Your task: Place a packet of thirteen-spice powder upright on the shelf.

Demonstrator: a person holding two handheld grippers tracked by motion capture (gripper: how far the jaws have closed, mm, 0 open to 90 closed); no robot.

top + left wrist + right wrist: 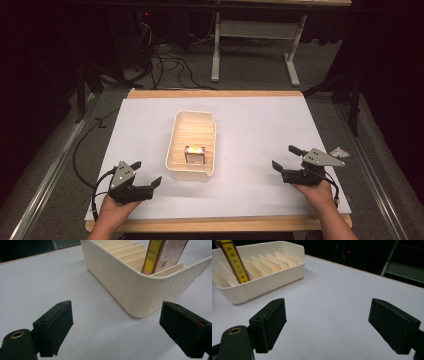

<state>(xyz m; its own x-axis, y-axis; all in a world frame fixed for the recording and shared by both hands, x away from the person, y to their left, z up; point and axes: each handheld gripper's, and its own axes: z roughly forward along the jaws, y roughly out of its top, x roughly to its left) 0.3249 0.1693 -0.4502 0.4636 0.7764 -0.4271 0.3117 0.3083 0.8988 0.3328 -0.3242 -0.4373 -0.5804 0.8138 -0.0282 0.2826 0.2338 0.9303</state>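
On the wide white-covered table point(260, 130) with its wooden edge, work looks finished or nearly so, judging by how things lie. Near the middle, a cream ribbed plastic organiser tray point(176, 150) with a row of thin dividers, standing lengthwise away from the person. In one of its nearer slots, upright between two dividers, a small flat packet point(194, 154) with a yellow printed edge and pale red-lettered face (print too small to read). Other slots bare, as far as can be seen, and nothing else waiting on the sheet to be sorted, apart from a small crumpled pale scrap point(339, 150) off the table's right edge. Left gripper point(148, 176) near the tray's near left corner, jaws spread wide, nothing between them, not touching the tray. Right gripper point(284, 157) well apart to the right, jaws likewise wide and empty over bare sheet. Probably nothing left except resting both hands, unless another item arrives.
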